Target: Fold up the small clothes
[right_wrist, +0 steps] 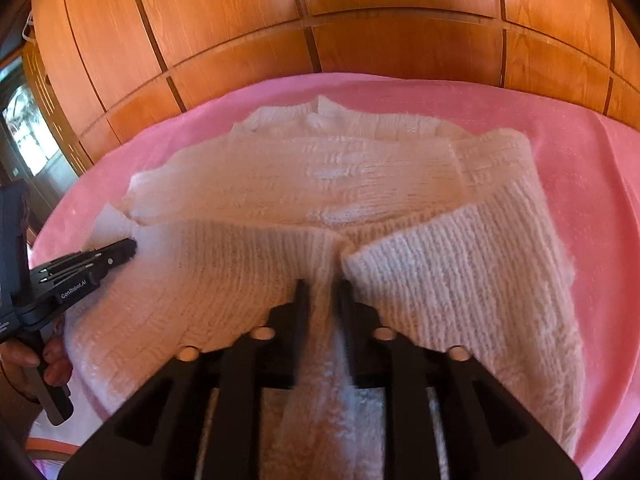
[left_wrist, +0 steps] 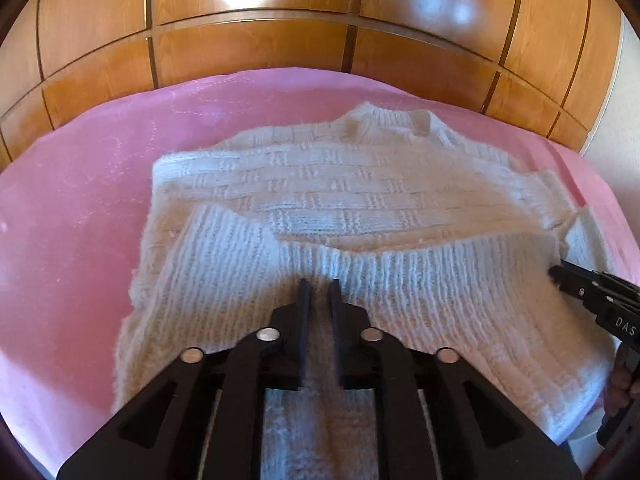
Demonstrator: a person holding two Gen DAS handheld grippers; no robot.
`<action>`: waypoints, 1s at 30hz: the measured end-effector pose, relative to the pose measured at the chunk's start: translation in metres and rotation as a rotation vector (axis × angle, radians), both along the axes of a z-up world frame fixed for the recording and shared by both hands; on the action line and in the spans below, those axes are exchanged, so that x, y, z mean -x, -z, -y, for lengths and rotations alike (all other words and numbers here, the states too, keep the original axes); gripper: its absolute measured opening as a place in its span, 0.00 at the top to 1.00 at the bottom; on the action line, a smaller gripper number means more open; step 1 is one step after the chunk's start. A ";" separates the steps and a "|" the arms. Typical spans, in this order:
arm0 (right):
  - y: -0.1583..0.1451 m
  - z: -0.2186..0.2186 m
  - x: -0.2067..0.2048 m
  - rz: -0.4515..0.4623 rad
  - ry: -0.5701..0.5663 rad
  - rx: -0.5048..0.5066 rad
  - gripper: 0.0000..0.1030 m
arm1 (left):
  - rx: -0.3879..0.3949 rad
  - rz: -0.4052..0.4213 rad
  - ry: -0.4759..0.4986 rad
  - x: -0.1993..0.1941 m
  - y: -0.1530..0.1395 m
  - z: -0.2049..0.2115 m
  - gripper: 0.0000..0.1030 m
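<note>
Pink bedspread [left_wrist: 80,208], white sweater [left_wrist: 360,200], wooden panelling [left_wrist: 280,52]

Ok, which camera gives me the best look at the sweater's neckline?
The left wrist view: the collar sits in clear sight at the far edge of the sweater, ribbing sharp. In the right wrist view the collar is smaller, blurrier and washed out.

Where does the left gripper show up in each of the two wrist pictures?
Left wrist view: the left gripper fills the bottom centre, tips over the white sweater's ribbed hem.
Right wrist view: the left gripper comes in from the left edge, tips at the sweater's left side.
Shared landmark: the sweater's neckline, at the far end near the wooden panels, in both views.
</note>
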State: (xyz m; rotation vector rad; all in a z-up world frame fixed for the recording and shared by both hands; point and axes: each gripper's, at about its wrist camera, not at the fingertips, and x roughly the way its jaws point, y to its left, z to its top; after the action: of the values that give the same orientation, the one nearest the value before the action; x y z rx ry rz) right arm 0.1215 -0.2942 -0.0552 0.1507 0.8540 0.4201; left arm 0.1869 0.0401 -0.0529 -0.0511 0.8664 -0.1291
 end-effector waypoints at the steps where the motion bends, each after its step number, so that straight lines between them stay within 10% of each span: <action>1: -0.006 0.006 0.006 0.012 0.000 -0.014 0.51 | 0.002 0.008 -0.004 0.002 -0.004 -0.003 0.80; 12: -0.032 0.067 0.003 0.113 0.146 0.084 0.42 | -0.059 0.106 -0.121 0.030 -0.033 -0.060 0.31; 15: -0.023 0.060 -0.009 0.099 0.121 0.135 0.42 | -0.009 0.061 -0.119 0.023 -0.029 -0.077 0.30; 20: -0.005 0.040 -0.022 0.088 0.075 0.266 0.81 | 0.017 0.006 -0.059 0.011 -0.015 -0.078 0.30; 25: -0.006 0.041 -0.019 0.125 0.103 0.302 0.93 | -0.044 0.014 0.017 0.008 -0.010 -0.064 0.47; 30: -0.019 0.046 -0.013 0.145 0.129 0.285 0.93 | -0.081 0.043 0.050 0.014 -0.009 -0.060 0.89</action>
State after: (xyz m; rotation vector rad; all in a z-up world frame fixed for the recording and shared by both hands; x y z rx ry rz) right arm 0.1341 -0.3405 -0.0364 -0.0872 0.7482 0.1832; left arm 0.1732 0.0998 -0.0434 0.0485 0.8294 -0.1414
